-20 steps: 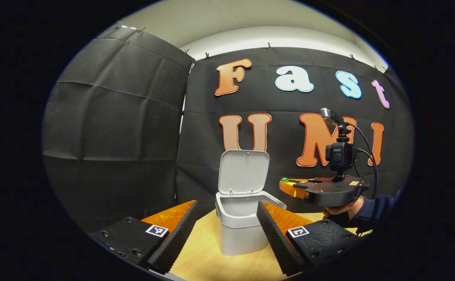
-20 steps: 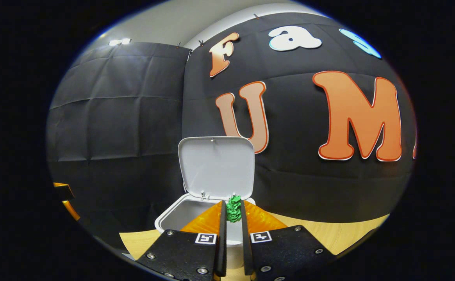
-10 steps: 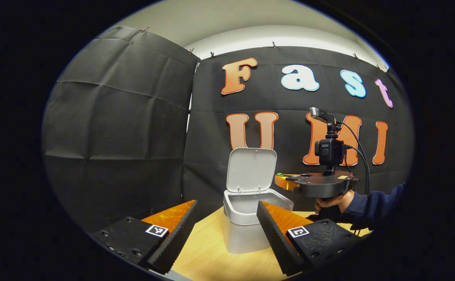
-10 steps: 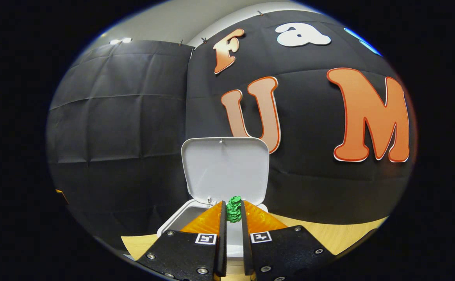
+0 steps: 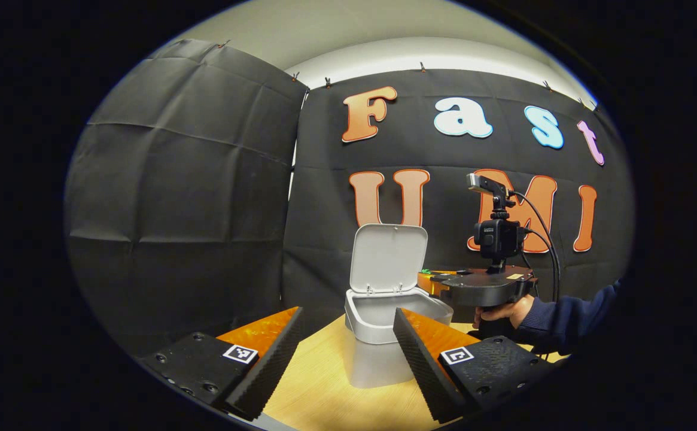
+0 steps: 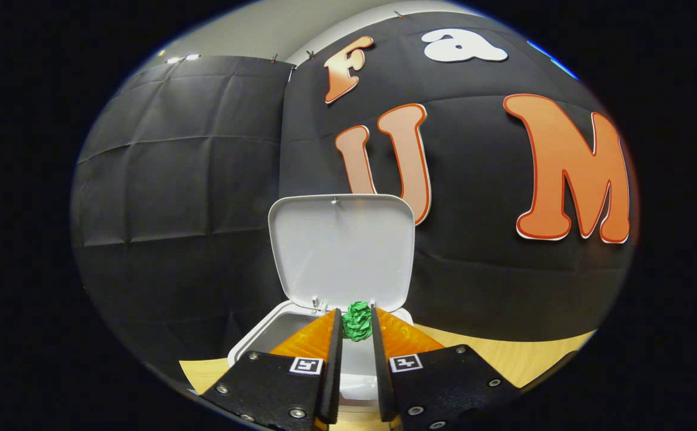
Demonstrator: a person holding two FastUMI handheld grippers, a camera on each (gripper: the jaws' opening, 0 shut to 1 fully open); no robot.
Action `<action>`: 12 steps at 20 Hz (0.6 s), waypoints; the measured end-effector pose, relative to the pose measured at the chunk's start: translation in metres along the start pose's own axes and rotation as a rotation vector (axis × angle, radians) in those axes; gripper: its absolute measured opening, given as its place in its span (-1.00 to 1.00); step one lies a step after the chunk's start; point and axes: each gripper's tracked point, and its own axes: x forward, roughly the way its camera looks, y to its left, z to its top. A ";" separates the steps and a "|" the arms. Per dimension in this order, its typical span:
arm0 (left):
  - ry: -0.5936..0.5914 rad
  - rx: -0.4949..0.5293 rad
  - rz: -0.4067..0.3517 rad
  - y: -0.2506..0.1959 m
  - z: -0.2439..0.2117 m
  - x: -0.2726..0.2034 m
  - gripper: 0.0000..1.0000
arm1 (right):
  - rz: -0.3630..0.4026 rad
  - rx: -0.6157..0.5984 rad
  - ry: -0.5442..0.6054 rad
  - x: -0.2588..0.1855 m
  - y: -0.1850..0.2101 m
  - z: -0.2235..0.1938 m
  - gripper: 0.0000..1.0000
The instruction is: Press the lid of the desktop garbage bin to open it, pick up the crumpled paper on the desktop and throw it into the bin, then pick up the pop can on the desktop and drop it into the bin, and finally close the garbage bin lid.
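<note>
**Green paper held over the open bin**

In the right gripper view we see the right claw closed to a narrow gap, both fingers pressing on the crumpled paper, a green wad pinched right at the fingertips. Directly beyond it stands the garbage bin, its mouth open and its lid tipped up and back on the hinge, the pale inner face turned toward us. The paper sits in front of the hinge line, above the bin's rim; nothing stands between the wad and the opening.

In the left gripper view our left claw is spread wide and holds nothing, its two fingers framing the bin, which stands on the wooden table near the far edge, close to the black cloth wall. From here the right claw reaches in just beside the upright lid, a hand in a dark sleeve gripping its handle, with a small camera and cable mounted on top.
</note>
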 end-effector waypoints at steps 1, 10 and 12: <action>0.001 -0.001 -0.001 -0.001 0.000 0.000 0.89 | -0.003 -0.004 0.001 0.001 -0.002 0.000 -0.46; 0.010 0.003 0.001 0.001 0.004 -0.003 0.89 | 0.008 -0.020 -0.025 -0.003 0.000 0.005 0.37; 0.012 0.002 -0.009 0.000 0.003 0.003 0.89 | 0.007 -0.033 -0.040 -0.007 -0.002 0.009 0.63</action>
